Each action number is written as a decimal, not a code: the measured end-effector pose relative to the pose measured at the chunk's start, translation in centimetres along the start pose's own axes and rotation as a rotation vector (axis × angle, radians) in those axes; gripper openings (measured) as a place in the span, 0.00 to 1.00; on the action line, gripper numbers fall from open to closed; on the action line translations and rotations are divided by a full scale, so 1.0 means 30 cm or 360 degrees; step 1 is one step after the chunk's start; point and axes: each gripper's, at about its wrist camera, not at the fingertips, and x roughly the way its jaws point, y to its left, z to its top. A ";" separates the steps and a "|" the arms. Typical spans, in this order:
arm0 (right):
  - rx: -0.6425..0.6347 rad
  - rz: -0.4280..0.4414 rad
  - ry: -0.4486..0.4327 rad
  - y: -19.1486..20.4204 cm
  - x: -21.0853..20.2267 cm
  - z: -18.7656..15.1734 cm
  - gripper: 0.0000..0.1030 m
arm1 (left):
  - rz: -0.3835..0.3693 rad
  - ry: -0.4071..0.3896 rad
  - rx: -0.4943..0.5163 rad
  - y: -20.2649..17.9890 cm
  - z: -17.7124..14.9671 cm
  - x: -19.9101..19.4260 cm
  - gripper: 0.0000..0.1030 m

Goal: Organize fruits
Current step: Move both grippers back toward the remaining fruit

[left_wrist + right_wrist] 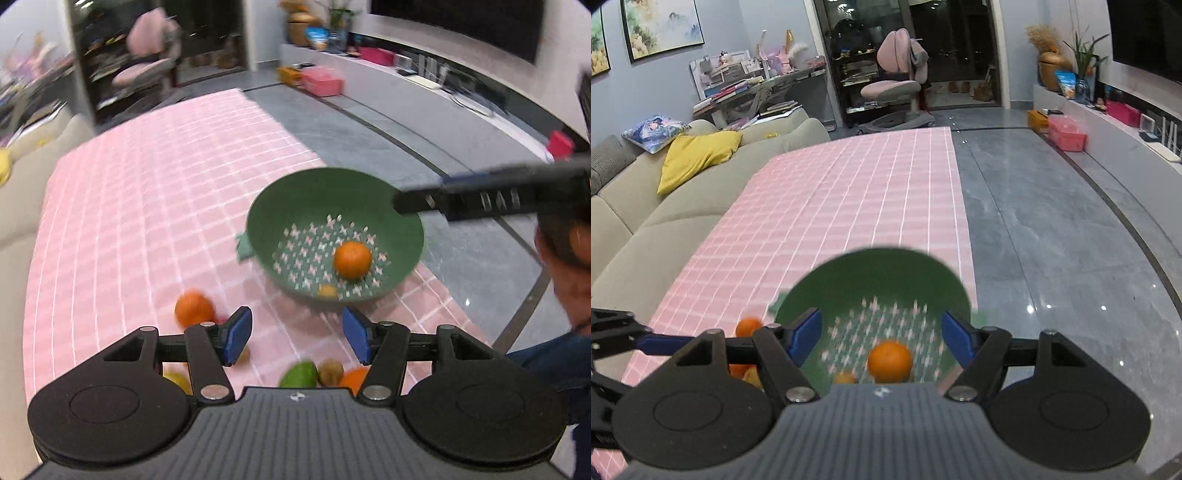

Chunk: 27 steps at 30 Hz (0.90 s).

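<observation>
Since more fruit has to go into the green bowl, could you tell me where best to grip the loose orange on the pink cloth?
Probably across the orange's widest middle, coming from above: it is round, sits on the flat tablecloth, and its top looks clear.

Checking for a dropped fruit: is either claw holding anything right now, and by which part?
Nothing is held. The left claw and right claw are both open with nothing between their pads.

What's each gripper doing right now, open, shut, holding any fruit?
Left gripper: open, nothing between its pads.
Right gripper: open, holding nothing, above the green colander that holds an orange.
</observation>
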 end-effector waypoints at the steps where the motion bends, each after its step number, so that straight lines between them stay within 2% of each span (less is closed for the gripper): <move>1: -0.0005 -0.0018 0.0018 0.012 -0.007 -0.026 0.67 | 0.0011 -0.0006 -0.0046 0.003 -0.019 -0.020 0.65; 6: -0.0040 -0.0076 0.0071 0.071 -0.057 -0.166 0.67 | 0.0020 -0.0045 -0.0262 0.040 -0.108 -0.102 0.66; 9: -0.0085 -0.0060 0.0060 0.102 -0.087 -0.241 0.68 | 0.0042 -0.0063 -0.0324 0.054 -0.170 -0.131 0.67; 11: -0.0107 -0.0047 0.0074 0.117 -0.094 -0.281 0.83 | 0.0068 -0.0063 -0.0336 0.060 -0.211 -0.137 0.69; 13: -0.0136 -0.0031 0.0086 0.129 -0.092 -0.305 0.88 | 0.0093 -0.0093 -0.0343 0.062 -0.250 -0.151 0.69; 17: -0.0198 -0.0003 0.0129 0.156 -0.056 -0.322 0.88 | 0.0109 -0.0185 -0.0349 0.063 -0.318 -0.153 0.74; 20: -0.0224 0.0013 0.0183 0.171 -0.030 -0.335 0.86 | 0.0125 -0.0121 -0.0380 0.077 -0.346 -0.121 0.74; 22: -0.0261 0.0020 0.0202 0.193 -0.026 -0.353 0.86 | 0.0083 -0.0081 -0.0408 0.090 -0.360 -0.103 0.74; 27: -0.0335 0.0049 0.0231 0.228 0.004 -0.373 0.85 | 0.0065 -0.0053 -0.0385 0.102 -0.392 -0.082 0.73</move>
